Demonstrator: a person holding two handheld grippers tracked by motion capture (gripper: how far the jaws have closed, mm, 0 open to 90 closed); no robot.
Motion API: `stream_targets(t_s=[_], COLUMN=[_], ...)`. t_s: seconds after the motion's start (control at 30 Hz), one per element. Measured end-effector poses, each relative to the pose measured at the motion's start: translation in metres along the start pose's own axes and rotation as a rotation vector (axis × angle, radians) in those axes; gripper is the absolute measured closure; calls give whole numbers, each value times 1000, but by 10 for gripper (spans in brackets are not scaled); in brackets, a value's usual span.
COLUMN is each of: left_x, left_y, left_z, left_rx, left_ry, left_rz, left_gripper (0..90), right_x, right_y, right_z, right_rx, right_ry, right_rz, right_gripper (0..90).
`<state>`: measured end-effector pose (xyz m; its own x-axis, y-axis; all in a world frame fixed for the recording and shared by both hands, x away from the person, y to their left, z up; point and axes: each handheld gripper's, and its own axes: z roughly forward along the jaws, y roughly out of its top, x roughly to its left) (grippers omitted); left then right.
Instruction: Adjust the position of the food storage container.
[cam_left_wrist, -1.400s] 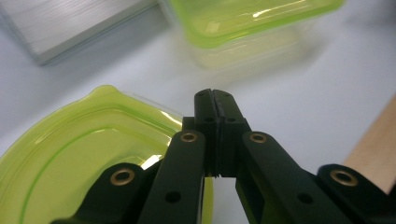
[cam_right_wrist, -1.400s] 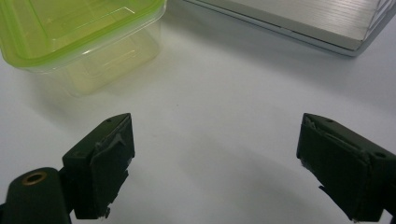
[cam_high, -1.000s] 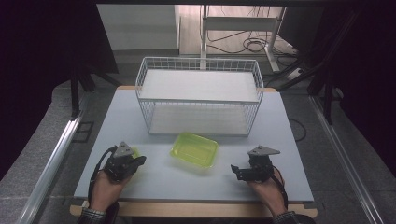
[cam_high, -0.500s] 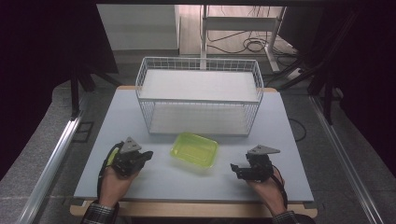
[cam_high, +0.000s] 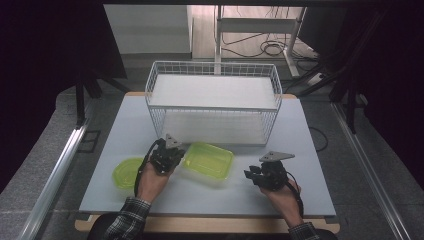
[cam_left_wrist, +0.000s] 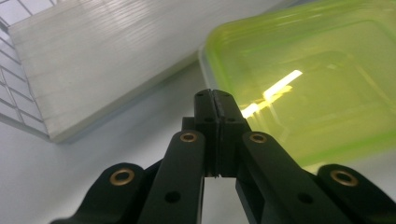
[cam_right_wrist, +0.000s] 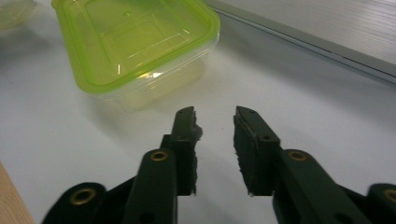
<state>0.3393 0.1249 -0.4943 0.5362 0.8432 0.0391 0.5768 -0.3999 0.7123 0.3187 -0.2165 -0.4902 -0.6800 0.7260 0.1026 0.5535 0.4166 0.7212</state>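
While green lidded container (cam_high: 209, 160) is set on table (cam_high: 100, 145) before wire basket (cam_high: 212, 102), left gripper (cam_high: 172, 156) is held at its left edge, jaws pressed together, empty. Right gripper (cam_high: 250, 174) is kept apart; jaws have just been closing, small gap left, nothing between.

The left tongs (cam_left_wrist: 215, 100) are being held with both black jaws pressed together, nothing between them. A yellow-green lidded container (cam_left_wrist: 317, 79) is being shown at two o'clock, just beside the tips, resting on the table (cam_left_wrist: 56, 186). A wire basket (cam_left_wrist: 18, 93) is being seen at ten o'clock.
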Motion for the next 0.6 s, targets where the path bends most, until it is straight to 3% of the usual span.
stream_targets(t_s=[0.1, 0.23, 0.27, 0.5, 0.57, 0.6], left_x=[2, -1, -4, -18, -29, -32], left_y=[2, 3, 3, 2, -1, -2], left_z=[7, 15, 13, 6, 4, 3], left_rx=[18, 31, 34, 45, 51, 50], left_ry=[13, -3, -31, -82, -124, -124], left_rz=[-3, -9, -14, 5, 9, 9], left_gripper=[900, 900, 900, 900, 900, 900], right_x=[0, -3, -4, -12, -17, -19], right_y=[2, 8, 9, 16, 18, 19], right_z=[2, 9, 10, 16, 19, 21], right_rx=[10, 26, 26, 30, 33, 31], right_ry=[-1, -13, -15, -41, -50, -53], right_rz=[-1, 7, 9, 34, 38, 41], right_gripper=[732, 762, 762, 755, 748, 752])
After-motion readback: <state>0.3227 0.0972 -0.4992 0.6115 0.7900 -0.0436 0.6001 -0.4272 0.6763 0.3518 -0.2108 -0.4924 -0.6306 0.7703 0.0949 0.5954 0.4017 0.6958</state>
